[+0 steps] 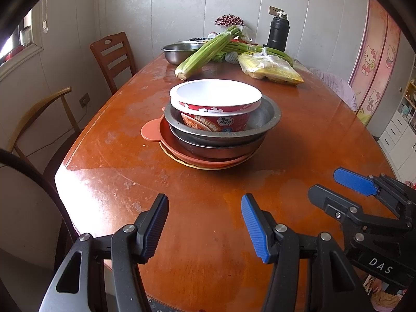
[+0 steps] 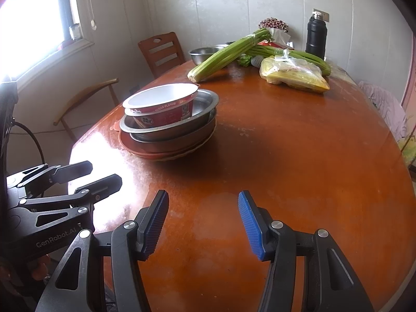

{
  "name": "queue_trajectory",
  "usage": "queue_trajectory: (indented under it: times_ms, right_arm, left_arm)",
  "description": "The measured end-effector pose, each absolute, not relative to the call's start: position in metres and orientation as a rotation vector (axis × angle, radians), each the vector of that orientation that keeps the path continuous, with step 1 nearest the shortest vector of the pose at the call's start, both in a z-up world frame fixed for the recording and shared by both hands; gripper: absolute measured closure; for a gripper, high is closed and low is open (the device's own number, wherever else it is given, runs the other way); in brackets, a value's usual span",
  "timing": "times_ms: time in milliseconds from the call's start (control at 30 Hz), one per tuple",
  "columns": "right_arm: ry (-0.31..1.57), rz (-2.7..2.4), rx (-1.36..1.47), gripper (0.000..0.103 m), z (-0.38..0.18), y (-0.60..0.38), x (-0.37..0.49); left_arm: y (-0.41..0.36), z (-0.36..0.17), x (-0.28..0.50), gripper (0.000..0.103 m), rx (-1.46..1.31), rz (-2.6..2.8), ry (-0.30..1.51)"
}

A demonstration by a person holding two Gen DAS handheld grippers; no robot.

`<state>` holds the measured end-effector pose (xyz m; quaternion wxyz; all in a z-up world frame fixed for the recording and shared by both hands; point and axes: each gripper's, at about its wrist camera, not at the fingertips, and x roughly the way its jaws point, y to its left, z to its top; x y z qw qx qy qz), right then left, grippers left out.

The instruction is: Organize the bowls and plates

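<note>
Stack sits mid-counter in the left view: noodle bowl nested in steel bowls on plates, smallest on top for stability. Left gripper hangs back, fingers wide apart, empty. Right view: right gripper likewise spread, touching nothing, stack well ahead.

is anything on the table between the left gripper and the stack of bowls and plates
Nothing visible. Bare table lies between the left gripper and the stack. The celery sits beyond the stack; the right gripper is off to the side.
</note>
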<state>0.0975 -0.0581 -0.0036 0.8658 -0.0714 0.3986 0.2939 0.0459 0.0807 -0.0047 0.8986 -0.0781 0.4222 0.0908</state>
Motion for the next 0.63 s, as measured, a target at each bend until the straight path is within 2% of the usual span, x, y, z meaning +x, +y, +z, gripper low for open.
queue_trajectory:
  times_ms: [500, 633]
  right_arm:
    - [0.827, 0.583, -0.137, 0.045, -0.001, -0.065, 0.1]
    - [0.836, 0.58, -0.112, 0.045, 0.001, -0.073, 0.109]
  left_arm:
    - [0.087, -0.007, 0.052, 0.045, -0.147, 0.175, 0.862]
    - [0.108, 0.003, 0.063, 0.037, -0.137, 0.185, 0.826]
